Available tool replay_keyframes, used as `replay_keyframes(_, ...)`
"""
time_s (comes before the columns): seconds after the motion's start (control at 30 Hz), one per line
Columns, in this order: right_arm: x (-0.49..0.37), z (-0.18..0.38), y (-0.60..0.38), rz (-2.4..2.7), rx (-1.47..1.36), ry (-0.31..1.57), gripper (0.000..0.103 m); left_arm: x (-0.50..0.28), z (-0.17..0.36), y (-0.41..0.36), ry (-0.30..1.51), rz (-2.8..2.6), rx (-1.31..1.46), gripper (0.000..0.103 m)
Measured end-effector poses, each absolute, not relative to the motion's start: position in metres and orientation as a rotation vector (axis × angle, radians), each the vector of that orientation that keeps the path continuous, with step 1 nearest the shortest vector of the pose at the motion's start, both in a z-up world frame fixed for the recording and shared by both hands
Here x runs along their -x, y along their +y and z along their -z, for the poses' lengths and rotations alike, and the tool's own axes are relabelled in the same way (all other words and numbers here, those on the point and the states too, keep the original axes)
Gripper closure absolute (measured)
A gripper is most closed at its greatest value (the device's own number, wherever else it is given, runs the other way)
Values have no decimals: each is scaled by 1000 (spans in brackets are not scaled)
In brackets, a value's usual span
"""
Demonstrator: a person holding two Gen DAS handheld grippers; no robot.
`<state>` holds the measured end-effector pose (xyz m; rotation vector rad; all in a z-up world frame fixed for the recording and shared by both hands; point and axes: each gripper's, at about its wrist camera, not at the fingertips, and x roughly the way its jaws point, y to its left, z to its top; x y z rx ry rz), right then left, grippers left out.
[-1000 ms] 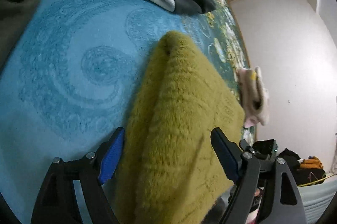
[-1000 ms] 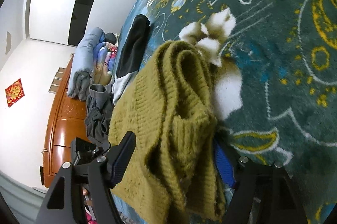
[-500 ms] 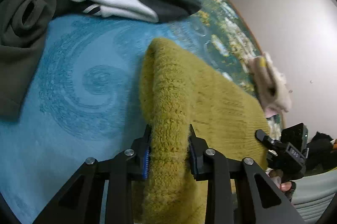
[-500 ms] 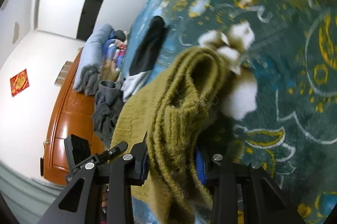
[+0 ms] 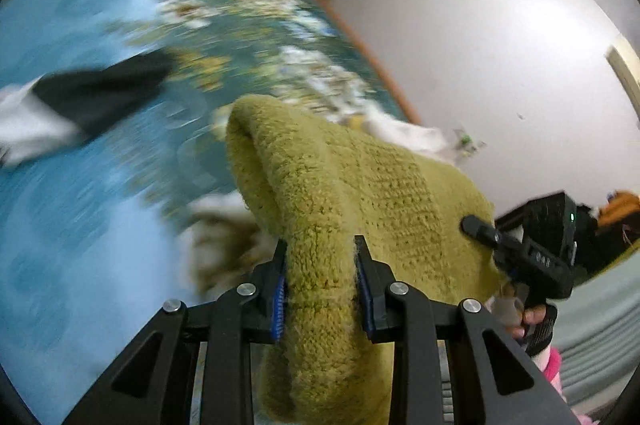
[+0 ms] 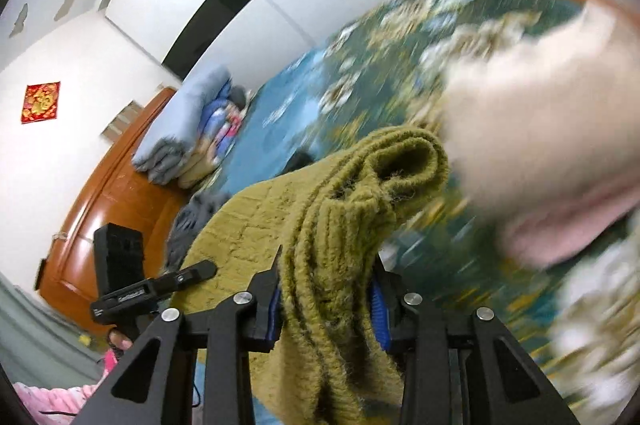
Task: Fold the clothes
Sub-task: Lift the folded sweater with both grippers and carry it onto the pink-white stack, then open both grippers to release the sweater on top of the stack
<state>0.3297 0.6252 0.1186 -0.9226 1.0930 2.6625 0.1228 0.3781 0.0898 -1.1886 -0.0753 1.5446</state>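
An olive-green knit sweater [image 5: 360, 193] hangs between both grippers, lifted off the blue patterned bed cover [image 5: 80, 185]. My left gripper [image 5: 320, 289] is shut on one bunched edge of it. My right gripper [image 6: 326, 297] is shut on the ribbed edge of the same sweater [image 6: 340, 209]. Each gripper shows in the other's view: the right gripper [image 5: 532, 257] at the sweater's far side, the left gripper [image 6: 152, 285] at lower left.
A black and white garment [image 5: 80, 101] lies on the bed to the left. A blurred pale pink garment [image 6: 540, 129] is close on the right. Folded grey and blue bedding [image 6: 192, 129] and a wooden headboard [image 6: 112, 209] are at the bed's far end.
Both grippers closed on the sweater and lifted it up off the bed. The views have swung upward and are blurred by motion.
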Motion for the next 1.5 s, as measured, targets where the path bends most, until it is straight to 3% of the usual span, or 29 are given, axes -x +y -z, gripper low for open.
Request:
replay_keyframes(0.27,-343,-165,753,-2550,972,940,66,-145,-116,534,1,-1438,1133,73)
replay_keyframes(0.57,-334,-168,856,-2460,1024,792,66,-170,-106,638,24,-1467,1047,73)
replay_keyframes(0.7,-344,-151,888,-2435,1000,798,66,-181,-81,657,10,-1461,1065,73)
replay_keyframes(0.87,-362,-100,916,-2329,975,945,66,-180,-49,662,34,-1465,1122,72)
replay_keyframes(1.03,-378,-84,927,-2331,855,1129,59,-180,-54,661,51,-1470,1126,70)
replay_keyframes(1.13,-387,-93,926,-2316,811,1144,55,-179,-67,655,59,-1493,1122,68)
replay_keyframes(1.27,-405,-114,923,-2271,747,1090,53,-176,-93,635,70,-1576,1065,67)
replay_keyframes(1.5,-386,-160,857,-2378,846,684,53,-221,-125,633,225,-1607,840,67)
